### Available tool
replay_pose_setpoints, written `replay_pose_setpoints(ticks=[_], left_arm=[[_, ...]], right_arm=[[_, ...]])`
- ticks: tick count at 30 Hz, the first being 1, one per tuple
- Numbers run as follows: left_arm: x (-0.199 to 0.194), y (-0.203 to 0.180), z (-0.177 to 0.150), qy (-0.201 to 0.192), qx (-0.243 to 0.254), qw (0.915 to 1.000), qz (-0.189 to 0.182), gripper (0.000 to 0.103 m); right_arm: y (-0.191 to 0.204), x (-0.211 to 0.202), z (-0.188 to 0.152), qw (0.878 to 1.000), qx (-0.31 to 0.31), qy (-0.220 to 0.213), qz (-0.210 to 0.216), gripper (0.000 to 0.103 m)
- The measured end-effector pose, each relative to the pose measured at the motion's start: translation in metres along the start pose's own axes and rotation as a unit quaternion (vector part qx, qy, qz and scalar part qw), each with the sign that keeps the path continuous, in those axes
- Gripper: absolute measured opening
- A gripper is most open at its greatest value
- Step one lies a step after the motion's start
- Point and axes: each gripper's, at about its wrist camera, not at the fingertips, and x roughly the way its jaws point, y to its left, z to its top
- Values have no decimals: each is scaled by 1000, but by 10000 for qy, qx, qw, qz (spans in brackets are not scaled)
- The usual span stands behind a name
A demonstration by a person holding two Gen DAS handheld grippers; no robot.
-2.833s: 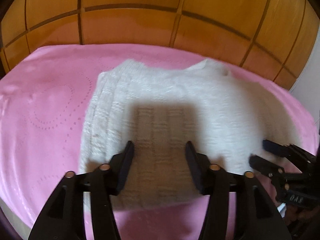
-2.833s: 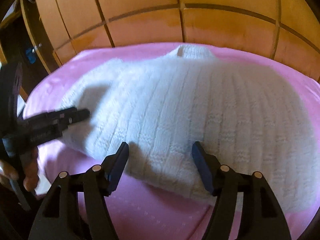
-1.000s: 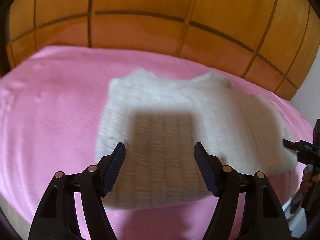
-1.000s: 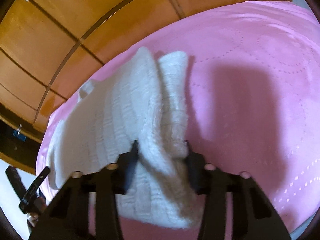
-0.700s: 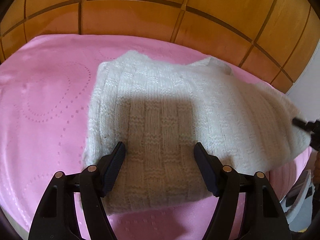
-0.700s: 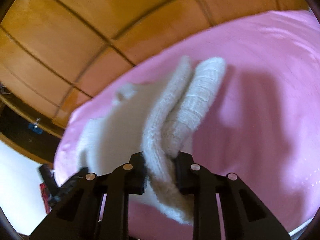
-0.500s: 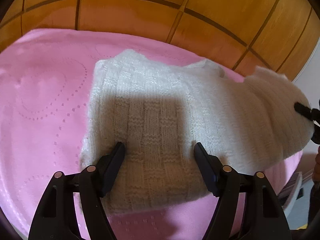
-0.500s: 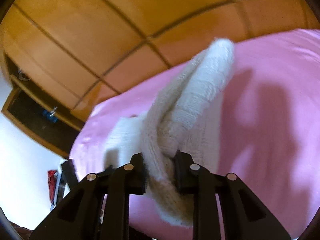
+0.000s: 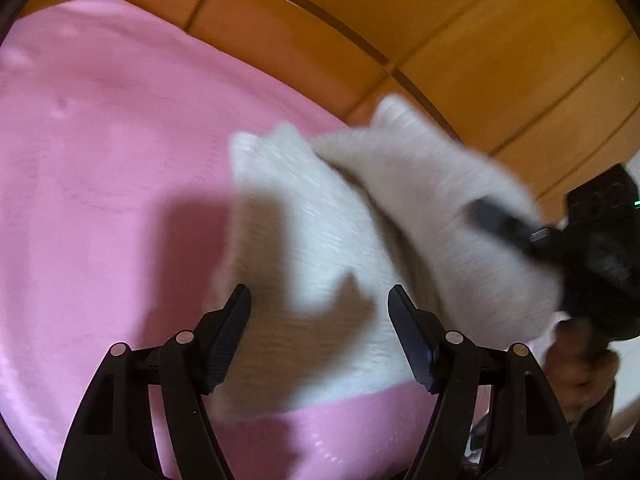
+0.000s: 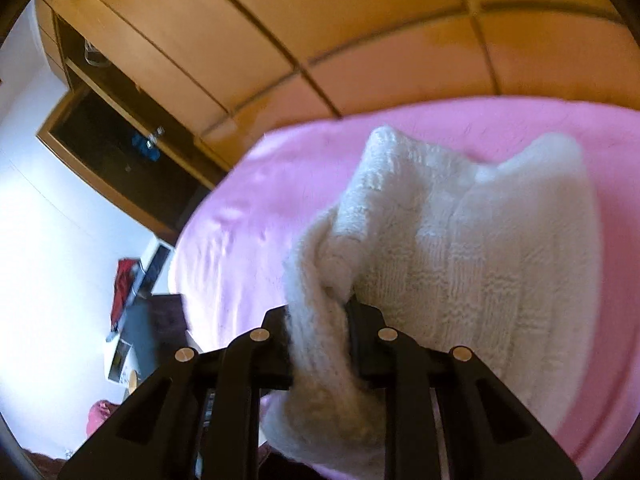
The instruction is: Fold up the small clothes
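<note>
A white knitted sweater (image 9: 320, 264) lies on the pink blanket (image 9: 100, 200). My left gripper (image 9: 319, 336) is open and empty, its jaws on either side of the sweater's near edge, just above it. My right gripper (image 10: 318, 340) is shut on the sweater's (image 10: 460, 264) right side and holds that side lifted and folded over toward the left. In the left wrist view the right gripper (image 9: 496, 220) shows at the right with the raised fold of knit. The lifted part hides what is beneath it.
An orange wooden wardrobe (image 9: 440, 20) stands right behind the bed. In the right wrist view, a dark open shelf (image 10: 120, 152) and a white wall are at the left, with clutter on the floor (image 10: 132, 292) beside the bed.
My right gripper closed on the sweater's right side, lifted it and carried it over toward the left. My left gripper stayed open at the near edge and shifted slightly.
</note>
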Motion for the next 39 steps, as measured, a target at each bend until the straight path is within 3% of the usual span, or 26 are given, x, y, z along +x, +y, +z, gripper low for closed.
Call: replay_pose_setpoints(ticks=[3, 7, 9, 12, 17, 21, 23, 25, 27, 29, 34, 37, 39], left_arm=[[-17, 11, 3, -119, -190, 9997, -31, 70], [-23, 22, 12, -99, -650, 9961, -593, 70], [-18, 23, 15, -10, -853, 9923, -898, 70], [-10, 18, 20, 137, -927, 9894, -1107, 70], [19, 13, 33, 461, -1075, 9866, -1139, 74], [36, -2, 38, 768, -978, 9850, -1199, 74], [46, -11, 42, 873, -857, 9870, -1040, 73], [61, -22, 54, 970, -732, 9885, -901, 63], [67, -34, 56, 940, -511, 9923, -620, 34], [64, -45, 61, 749, -192, 9964, -358, 24], [21, -71, 80, 72, 527, 9986, 66, 20], [-1, -60, 72, -196, 878, 9935, 692, 20], [6, -42, 64, -60, 841, 9903, 1103, 20]], right_arm=[[10, 33, -7, 9995, -160, 260, -44, 18], [22, 61, -24, 9954, -716, 568, -287, 21], [19, 61, -33, 9943, -874, 556, -265, 39], [20, 47, -41, 9954, -833, 437, 164, 61], [6, -4, -51, 9970, -687, 49, 348, 63], [-32, -56, -64, 9981, -378, -436, -204, 64], [-55, -70, -71, 9968, -182, -536, -571, 64], [-72, -77, -78, 9941, -35, -574, -923, 64], [-80, -66, -76, 9924, 93, -588, -1075, 64], [-84, -64, -73, 9918, 66, -583, -1139, 64], [-45, -39, -65, 9931, -510, -512, -924, 61], [-23, -13, -75, 9911, -924, -238, -930, 62], [-16, 13, -83, 9899, -1034, -13, -967, 62]])
